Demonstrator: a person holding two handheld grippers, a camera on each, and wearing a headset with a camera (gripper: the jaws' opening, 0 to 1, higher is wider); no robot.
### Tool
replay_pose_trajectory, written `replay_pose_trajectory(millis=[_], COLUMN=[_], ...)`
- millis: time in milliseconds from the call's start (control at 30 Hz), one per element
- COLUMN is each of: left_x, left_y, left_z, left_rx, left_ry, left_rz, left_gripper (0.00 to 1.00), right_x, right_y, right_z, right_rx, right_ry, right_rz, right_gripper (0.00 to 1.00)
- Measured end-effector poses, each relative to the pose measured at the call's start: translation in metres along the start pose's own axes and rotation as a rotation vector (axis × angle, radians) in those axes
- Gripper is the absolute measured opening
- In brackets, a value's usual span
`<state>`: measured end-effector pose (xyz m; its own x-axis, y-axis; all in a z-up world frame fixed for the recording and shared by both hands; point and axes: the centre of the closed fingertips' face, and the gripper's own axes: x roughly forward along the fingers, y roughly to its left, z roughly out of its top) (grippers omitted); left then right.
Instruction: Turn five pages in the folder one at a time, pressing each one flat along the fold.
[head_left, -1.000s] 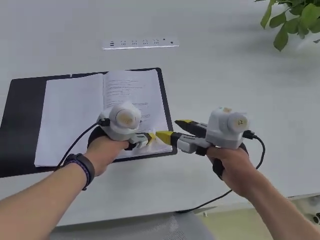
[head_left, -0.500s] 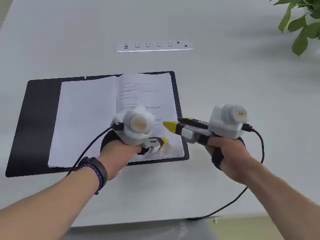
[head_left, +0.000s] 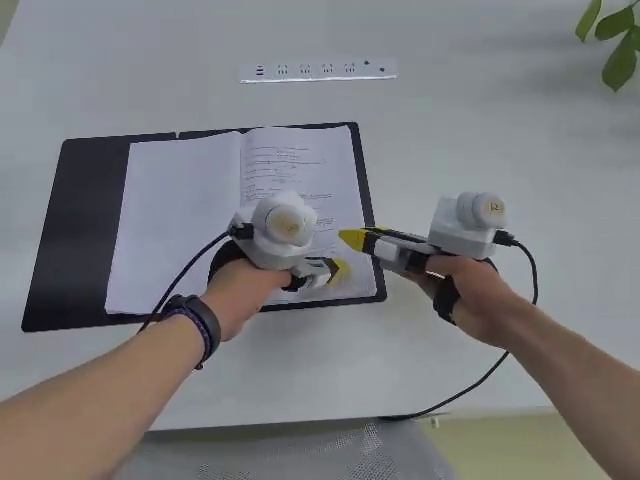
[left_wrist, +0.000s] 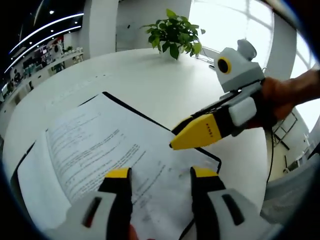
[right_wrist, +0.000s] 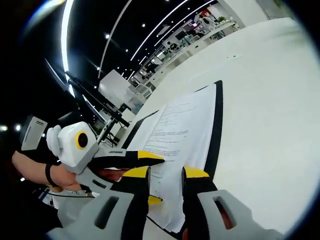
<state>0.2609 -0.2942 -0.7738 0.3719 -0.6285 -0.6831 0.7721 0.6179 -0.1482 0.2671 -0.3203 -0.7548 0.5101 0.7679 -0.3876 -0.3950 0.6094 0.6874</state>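
Note:
An open black folder (head_left: 80, 230) lies flat on the white table, with a blank sheet on the left and a printed page (head_left: 300, 185) on the right. My left gripper (head_left: 326, 269) hovers over that page's lower right corner. Its jaws are open, with the printed page (left_wrist: 100, 145) showing between them and nothing held (left_wrist: 161, 175). My right gripper (head_left: 352, 238) points left, its yellow tips just over the page's right edge and close to the left gripper. Its jaws (right_wrist: 166, 172) stand a narrow gap apart over the page (right_wrist: 180, 130), holding nothing. The same gripper (left_wrist: 175, 142) enters the left gripper view from the right.
A white power strip (head_left: 318, 70) lies beyond the folder. Plant leaves (head_left: 620, 50) hang at the far right corner, and the plant (left_wrist: 172, 32) shows behind the folder. Black cables trail from both grippers toward the table's near edge (head_left: 300, 425). Bare table lies right of the folder.
The right gripper has moved left and up to the page's right edge, and its jaws have drawn closer together. The left gripper stays over the page's lower right corner. The camera shifted.

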Motion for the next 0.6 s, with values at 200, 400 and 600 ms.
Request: replay_pose_trajectory(millis=[200, 400, 600], left_x=[-0.015, -0.036, -0.059], left_y=[0.000, 0.008, 0.020], left_z=[0.010, 0.013, 0.003], left_rx=[-0.004, -0.019, -0.034], left_ry=[-0.069, -0.106, -0.109], left_rz=[0.010, 0.032, 0.066], left_gripper=[0.51, 0.52, 0.49], right_x=[-0.004, 0.000, 0.003], right_y=[0.013, 0.026, 0.032], right_z=[-0.009, -0.014, -0.011], right_rx=[0.006, -0.007, -0.031], right_ry=[-0.001, 0.006, 0.003], right_rz=[0.021, 0.037, 0.029], right_gripper=[0.11, 0.06, 0.03])
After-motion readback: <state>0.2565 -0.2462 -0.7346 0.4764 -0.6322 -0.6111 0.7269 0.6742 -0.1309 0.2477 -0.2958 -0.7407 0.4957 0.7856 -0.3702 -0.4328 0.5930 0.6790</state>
